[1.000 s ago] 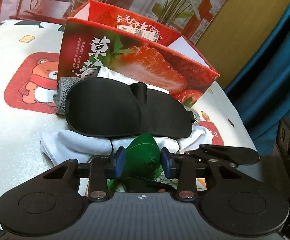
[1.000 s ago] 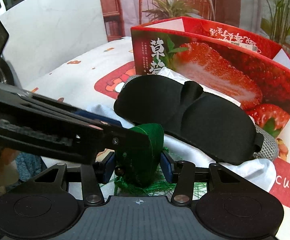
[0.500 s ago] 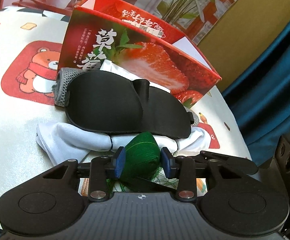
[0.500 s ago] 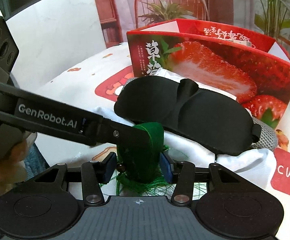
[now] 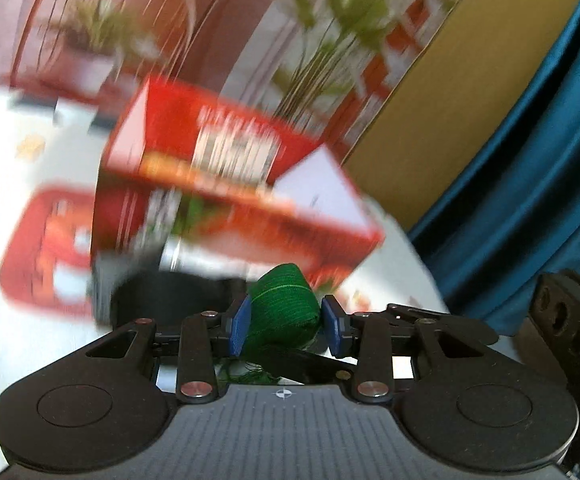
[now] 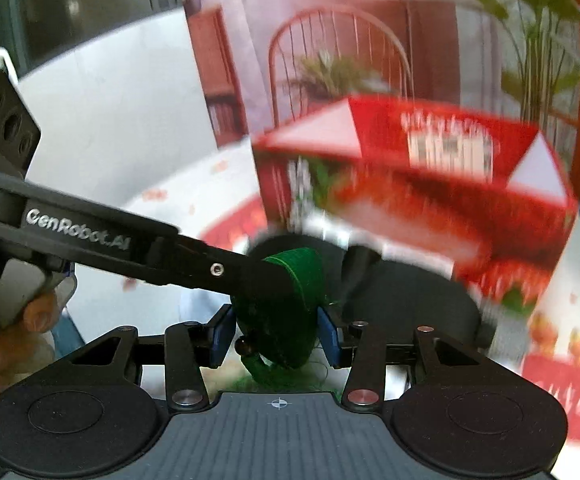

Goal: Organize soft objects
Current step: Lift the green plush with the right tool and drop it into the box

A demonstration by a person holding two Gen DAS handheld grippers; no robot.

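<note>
A green woven pouch with loose tassel threads (image 5: 281, 309) is held between both grippers, raised above the table. My left gripper (image 5: 285, 324) is shut on it, and my right gripper (image 6: 274, 334) is shut on the same green pouch (image 6: 290, 304) from the other side. The left gripper's arm (image 6: 101, 236) crosses the right wrist view. A black sleep mask (image 5: 169, 292) lies below on white cloth, in front of the open red strawberry box (image 5: 245, 184), which also shows in the right wrist view (image 6: 430, 196). The background is motion-blurred.
The table has a white cloth with red cartoon patches (image 5: 45, 248). A blue curtain (image 5: 530, 160) hangs at the right. A chair and potted plants (image 6: 330, 76) stand behind the box. A hand (image 6: 5, 344) holds the left gripper.
Both grippers have lifted the green pouch up off the white cloth and tilted toward the red box. The view blurs with the motion. The mask and box have not moved.
</note>
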